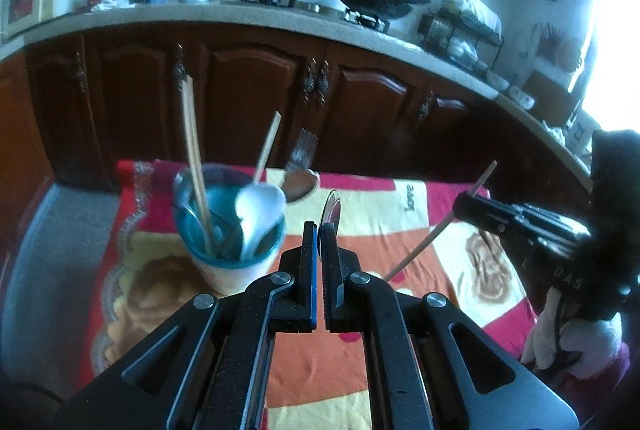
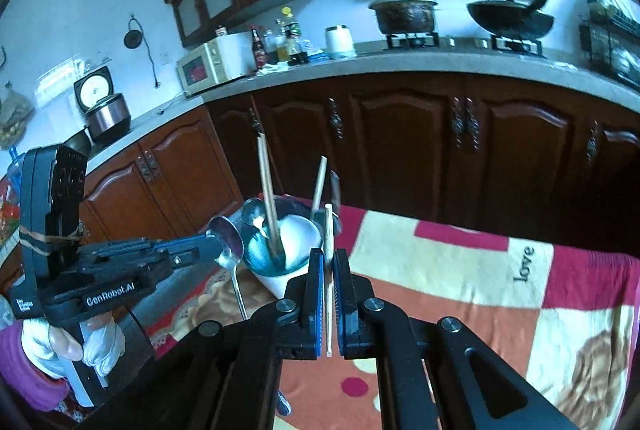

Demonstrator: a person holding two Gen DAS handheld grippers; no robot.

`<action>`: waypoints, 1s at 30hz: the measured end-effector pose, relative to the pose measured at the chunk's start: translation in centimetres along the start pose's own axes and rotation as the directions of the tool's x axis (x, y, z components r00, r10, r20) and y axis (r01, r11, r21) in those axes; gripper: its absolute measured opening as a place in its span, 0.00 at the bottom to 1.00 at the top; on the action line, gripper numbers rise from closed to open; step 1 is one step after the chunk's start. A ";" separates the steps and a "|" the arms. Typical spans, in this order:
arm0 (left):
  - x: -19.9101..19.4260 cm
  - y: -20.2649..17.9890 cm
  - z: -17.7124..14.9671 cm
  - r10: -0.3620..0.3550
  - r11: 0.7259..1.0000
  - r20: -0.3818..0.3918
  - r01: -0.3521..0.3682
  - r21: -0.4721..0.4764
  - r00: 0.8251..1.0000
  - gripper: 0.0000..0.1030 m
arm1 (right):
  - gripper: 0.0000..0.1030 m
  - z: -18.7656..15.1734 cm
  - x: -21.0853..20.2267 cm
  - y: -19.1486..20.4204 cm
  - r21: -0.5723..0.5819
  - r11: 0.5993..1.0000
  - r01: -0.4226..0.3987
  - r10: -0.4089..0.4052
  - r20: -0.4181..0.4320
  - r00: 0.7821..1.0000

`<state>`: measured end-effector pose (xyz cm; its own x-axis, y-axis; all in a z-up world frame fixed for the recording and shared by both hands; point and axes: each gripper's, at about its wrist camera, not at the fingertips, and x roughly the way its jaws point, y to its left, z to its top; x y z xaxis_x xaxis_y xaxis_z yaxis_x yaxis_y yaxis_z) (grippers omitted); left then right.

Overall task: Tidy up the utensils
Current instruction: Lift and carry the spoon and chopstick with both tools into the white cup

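left gripper (image 1: 319, 230): squeezed tight on a metal spoon (image 2: 228, 244); bowl end sticks up at 12 o'clock
right gripper (image 2: 329, 256): pinching one chopstick (image 2: 328, 270) standing upright
cup (image 1: 236, 242): on the blanket (image 1: 400, 230), at 10 o'clock from both grippers; holds chopsticks and spoons

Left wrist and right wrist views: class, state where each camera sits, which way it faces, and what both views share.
Left wrist: on the left gripper, looking along jaws shut on a metal spoon toward the cabinets; the right gripper and a gloved hand show.
Right wrist: on the right gripper, looking along jaws shut on a chopstick; the left gripper and its gloved hand show.
Shared: the utensil cup, patterned blanket, stove pots.
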<state>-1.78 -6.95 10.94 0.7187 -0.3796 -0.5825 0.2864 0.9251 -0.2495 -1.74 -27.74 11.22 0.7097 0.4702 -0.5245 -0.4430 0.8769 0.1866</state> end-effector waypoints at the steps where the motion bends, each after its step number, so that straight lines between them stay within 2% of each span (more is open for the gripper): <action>1: -0.5 0.5 0.6 0.007 1.000 0.014 -0.007 -0.006 1.000 0.00 | 0.04 0.4 0.1 0.5 -0.010 1.000 -0.005 0.005 0.004 1.000; 10: -3.3 4.6 4.6 0.099 0.994 0.111 -0.094 -0.049 0.989 0.00 | 0.04 4.3 1.0 3.2 -0.061 0.997 -0.041 0.044 0.057 0.997; 15: -3.2 6.5 6.4 0.150 0.988 0.145 -0.142 -0.065 0.978 0.00 | 0.04 6.0 2.5 3.8 -0.057 0.997 -0.057 0.061 0.064 0.996; 21: -2.2 8.5 7.5 0.258 0.966 0.174 -0.251 -0.060 0.951 0.00 | 0.04 6.9 5.1 4.1 -0.049 0.997 -0.057 0.060 0.058 0.996; 25: -0.9 9.6 7.7 0.328 0.945 0.194 -0.323 -0.057 0.924 0.00 | 0.04 6.6 7.0 4.0 -0.048 0.998 -0.049 0.050 0.036 0.998; 30: 1.7 9.9 6.7 0.359 0.932 0.180 -0.361 -0.021 0.916 0.00 | 0.04 6.0 8.9 3.9 -0.060 0.997 -0.042 0.042 -0.008 0.999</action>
<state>6.54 1.63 12.66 0.8752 -0.0137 -0.4835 -0.0058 0.9992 -0.0389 6.12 -19.48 12.22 0.6863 0.5060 -0.5225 -0.5046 0.8486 0.1589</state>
